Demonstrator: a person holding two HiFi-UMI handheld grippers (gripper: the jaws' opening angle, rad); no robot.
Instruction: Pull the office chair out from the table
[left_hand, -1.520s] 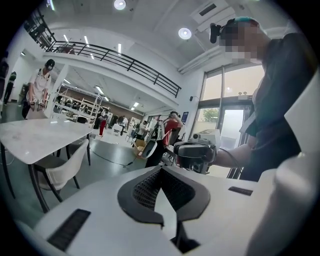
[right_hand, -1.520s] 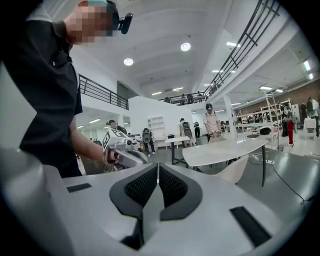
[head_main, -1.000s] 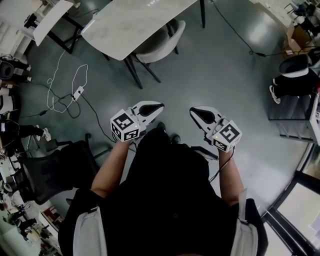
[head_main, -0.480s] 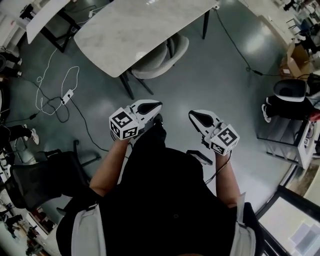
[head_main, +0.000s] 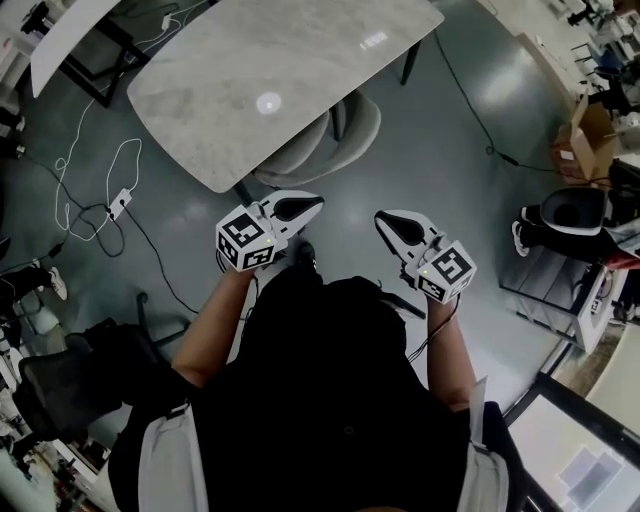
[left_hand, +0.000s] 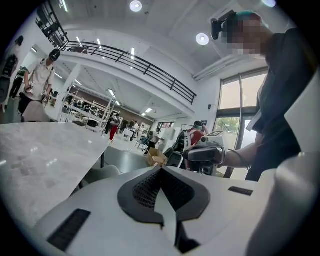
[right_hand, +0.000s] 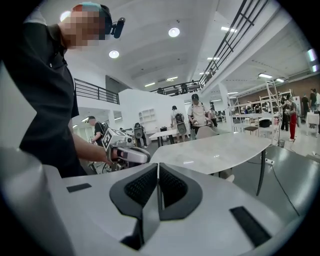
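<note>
A grey padded chair (head_main: 345, 130) is tucked under the near edge of a marble table (head_main: 270, 70) in the head view. Both grippers are held out in front of the person's body, a short way from the chair and touching nothing. My left gripper (head_main: 320, 203) is shut and empty, its tips pointing toward the chair. My right gripper (head_main: 379, 218) is also shut and empty, further to the right. In the left gripper view the table (left_hand: 40, 155) and chair (left_hand: 107, 172) lie beyond the shut jaws. The right gripper view shows the table (right_hand: 215, 152) ahead.
A white cable and power strip (head_main: 115, 205) lie on the floor at left. A black mesh office chair (head_main: 70, 385) stands at lower left. A cardboard box (head_main: 585, 140) and a dark chair (head_main: 565, 215) are at right. Another table (head_main: 60, 40) is at top left.
The person has walked toward the marble table, so table and grey chair appear larger and nearer. Both grippers have advanced with the body and stay shut.
</note>
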